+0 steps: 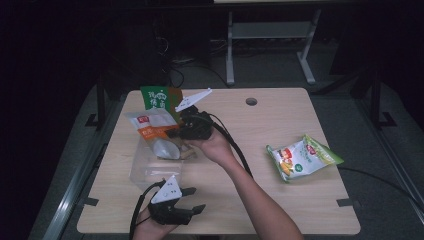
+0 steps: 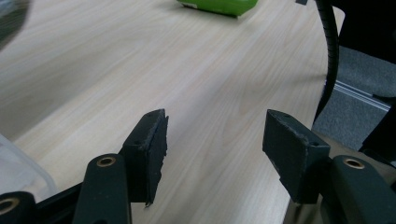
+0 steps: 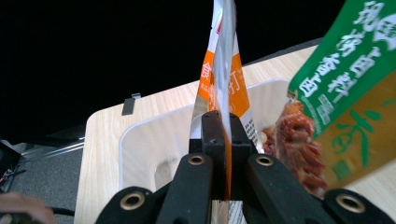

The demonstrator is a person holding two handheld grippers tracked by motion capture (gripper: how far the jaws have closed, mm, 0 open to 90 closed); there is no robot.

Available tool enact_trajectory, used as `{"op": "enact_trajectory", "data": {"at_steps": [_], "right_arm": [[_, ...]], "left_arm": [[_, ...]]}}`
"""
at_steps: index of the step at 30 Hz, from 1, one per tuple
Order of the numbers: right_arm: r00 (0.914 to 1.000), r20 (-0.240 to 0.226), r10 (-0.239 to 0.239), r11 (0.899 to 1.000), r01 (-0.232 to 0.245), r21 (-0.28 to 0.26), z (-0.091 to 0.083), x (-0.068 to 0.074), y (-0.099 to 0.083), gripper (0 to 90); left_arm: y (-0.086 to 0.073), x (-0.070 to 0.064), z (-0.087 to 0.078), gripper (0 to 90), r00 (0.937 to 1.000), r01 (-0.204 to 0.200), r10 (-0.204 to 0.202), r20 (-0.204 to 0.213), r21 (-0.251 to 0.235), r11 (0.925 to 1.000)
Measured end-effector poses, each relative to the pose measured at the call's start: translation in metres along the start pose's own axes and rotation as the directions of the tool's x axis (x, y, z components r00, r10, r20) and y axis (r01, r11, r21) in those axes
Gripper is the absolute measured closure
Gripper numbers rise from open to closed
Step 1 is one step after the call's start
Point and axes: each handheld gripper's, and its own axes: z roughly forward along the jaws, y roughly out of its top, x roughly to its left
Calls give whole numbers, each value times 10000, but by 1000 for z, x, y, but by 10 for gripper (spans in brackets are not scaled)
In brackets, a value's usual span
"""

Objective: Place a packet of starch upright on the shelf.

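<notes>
My right claw (image 3: 223,140) clamps the orange-and-white packet (image 3: 223,77) over the clear bin (image 1: 150,167), beside the green packet (image 3: 348,79); my left claw (image 2: 215,149) waits with its jaws apart above the surface (image 2: 140,70). I judge I should lower the packet straight, then let go.

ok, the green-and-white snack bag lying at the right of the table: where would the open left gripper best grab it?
Probably the sealed edge nearest the table's middle. The snack bag lies flat and puffy, so its belly gives little purchase; that flat seam faces the left gripper, which could come in low from that side, jaws open above and below it.
</notes>
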Motion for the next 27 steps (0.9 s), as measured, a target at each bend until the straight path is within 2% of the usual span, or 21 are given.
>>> {"op": "enact_trajectory", "data": {"at_steps": [5, 7, 14, 19, 22, 27], "right_arm": [[9998, -162, 101, 9999, -100, 48, 18, -1, 2, 899], [9993, -235, 291, 9996, -292, -32, 26, -1, 3, 899], [9985, -311, 460, 9989, -463, -74, 47, -4, 1, 899], [9958, -482, 775, 9969, -780, -90, 62, -9, -7, 898], [9964, -435, 733, 9973, -735, -31, 70, -11, -13, 898], [9947, -438, 929, 9955, -936, -160, 73, -15, -25, 896]], "left_arm": [[-1, 0, -1, 394, 9999, 88, -88, -50, -64, 9999], [-2, 1, -1, 389, 9998, 207, -207, -45, -103, 9997], [-4, 1, -1, 388, 9999, 126, -125, -118, 109, 9999], [-5, 0, 1, 390, 10000, 35, -34, -36, 124, 9999], [-5, 0, 3, 389, 9999, 81, -82, 94, 135, 9999], [-5, -1, 4, 390, 9999, 5, -7, 149, 169, 9999]]}}
